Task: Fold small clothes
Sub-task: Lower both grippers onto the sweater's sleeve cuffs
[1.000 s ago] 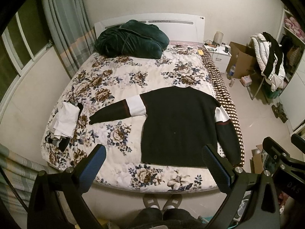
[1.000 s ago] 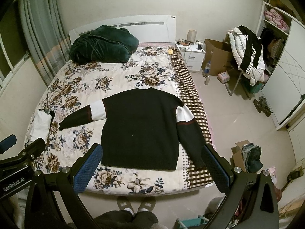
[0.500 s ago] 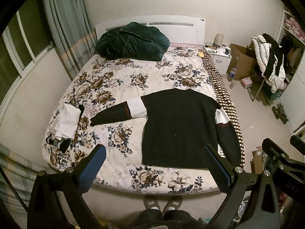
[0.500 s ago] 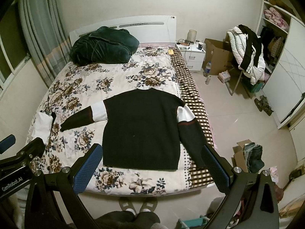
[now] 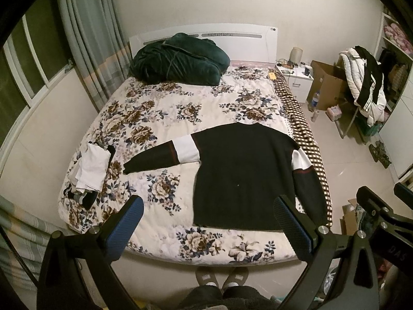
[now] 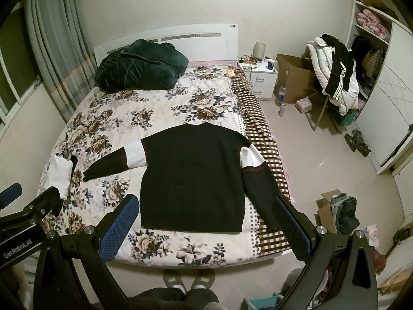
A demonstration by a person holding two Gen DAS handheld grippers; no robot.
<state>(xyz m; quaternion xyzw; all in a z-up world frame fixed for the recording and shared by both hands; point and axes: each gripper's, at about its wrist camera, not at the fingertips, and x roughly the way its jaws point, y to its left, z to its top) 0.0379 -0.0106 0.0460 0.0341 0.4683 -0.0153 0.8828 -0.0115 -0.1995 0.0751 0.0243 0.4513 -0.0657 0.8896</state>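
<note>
Bare bedspread (image 5: 165, 118) beyond sweater (image 5: 240, 173)

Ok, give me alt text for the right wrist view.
A black sweater with white sleeve bands lies spread flat on a floral bedspread, unfolded. The open right gripper hovers above the foot of the bed, holding nothing; a small pile of folded clothes sits on the left.

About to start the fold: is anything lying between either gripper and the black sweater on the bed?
Nothing visible does. The black sweater lies flat, with only bare floral quilt before the open right gripper and left gripper.

Black sweater (image 5: 242, 173), white sleeve bands; floral quilt (image 5: 165, 108); possibly dark-green bundle (image 5: 178, 60).
</note>
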